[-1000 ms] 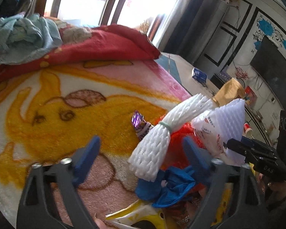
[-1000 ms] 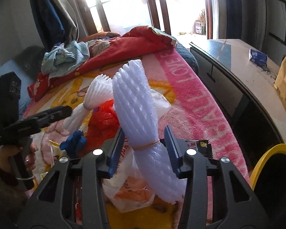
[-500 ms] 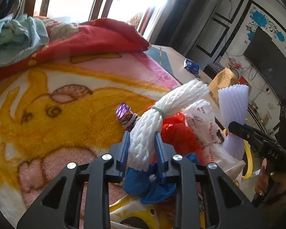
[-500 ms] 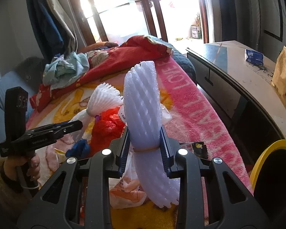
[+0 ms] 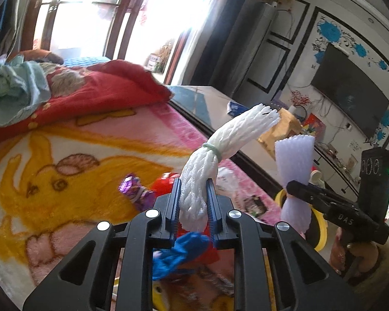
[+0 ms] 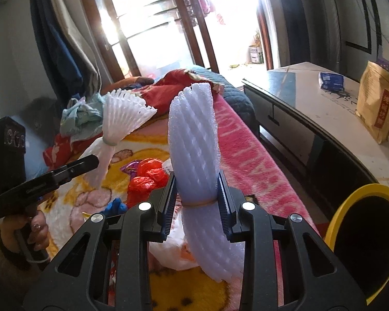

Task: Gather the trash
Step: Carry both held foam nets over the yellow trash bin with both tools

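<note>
- While you hold both tools above the cartoon blanket (image 5: 72, 140), your left gripper (image 5: 193, 202) has just been closing, and its pads now pinch the lower end of a white foam net roll (image 5: 220, 153) tied with a green band.
- Your right gripper (image 6: 196, 197) has also just closed; it is clenched on the pale foam net bundle (image 6: 194, 140) at its rubber band, the bundle standing nearly upright.
- Beneath both, a red bag (image 6: 147, 176), a blue bag (image 5: 181, 251) and a purple wrapper (image 5: 132, 186) lie on the blanket.
- A yellow-rimmed bin (image 6: 350, 202) sits lower right, beside the bed.
</note>
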Available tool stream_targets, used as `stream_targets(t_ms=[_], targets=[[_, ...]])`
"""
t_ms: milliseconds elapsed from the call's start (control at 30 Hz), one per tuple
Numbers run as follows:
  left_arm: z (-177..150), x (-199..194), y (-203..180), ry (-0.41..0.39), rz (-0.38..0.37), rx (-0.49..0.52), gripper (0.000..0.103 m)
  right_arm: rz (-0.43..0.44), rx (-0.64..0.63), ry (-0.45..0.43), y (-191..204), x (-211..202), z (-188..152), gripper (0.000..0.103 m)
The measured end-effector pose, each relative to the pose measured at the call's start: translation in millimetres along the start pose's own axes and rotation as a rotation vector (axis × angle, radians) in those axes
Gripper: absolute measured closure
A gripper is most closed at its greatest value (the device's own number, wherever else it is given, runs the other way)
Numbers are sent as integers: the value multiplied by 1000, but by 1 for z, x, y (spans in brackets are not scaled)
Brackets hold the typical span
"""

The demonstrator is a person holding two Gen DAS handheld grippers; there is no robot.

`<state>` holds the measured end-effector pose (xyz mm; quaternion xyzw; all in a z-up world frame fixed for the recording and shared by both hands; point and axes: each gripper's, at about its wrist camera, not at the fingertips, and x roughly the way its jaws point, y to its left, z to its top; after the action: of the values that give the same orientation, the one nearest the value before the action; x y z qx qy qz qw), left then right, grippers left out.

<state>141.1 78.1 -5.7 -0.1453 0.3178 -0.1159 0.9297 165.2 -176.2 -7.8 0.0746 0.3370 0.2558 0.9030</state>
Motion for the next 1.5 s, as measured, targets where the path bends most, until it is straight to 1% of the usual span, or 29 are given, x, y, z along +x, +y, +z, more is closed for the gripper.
stream_targets(t_ms=[267, 667, 1500], targets=[[-2, 3, -32, 6, -42, 48, 85, -38, 33, -29, -18, -22, -3, 80], [-12, 20, -74, 47, -92, 108, 85, -111, 102, -64, -54, -45, -11, 80], [-31, 63, -148, 152, -147, 223, 85, -321, 323, -137, -162, -94, -28, 80]])
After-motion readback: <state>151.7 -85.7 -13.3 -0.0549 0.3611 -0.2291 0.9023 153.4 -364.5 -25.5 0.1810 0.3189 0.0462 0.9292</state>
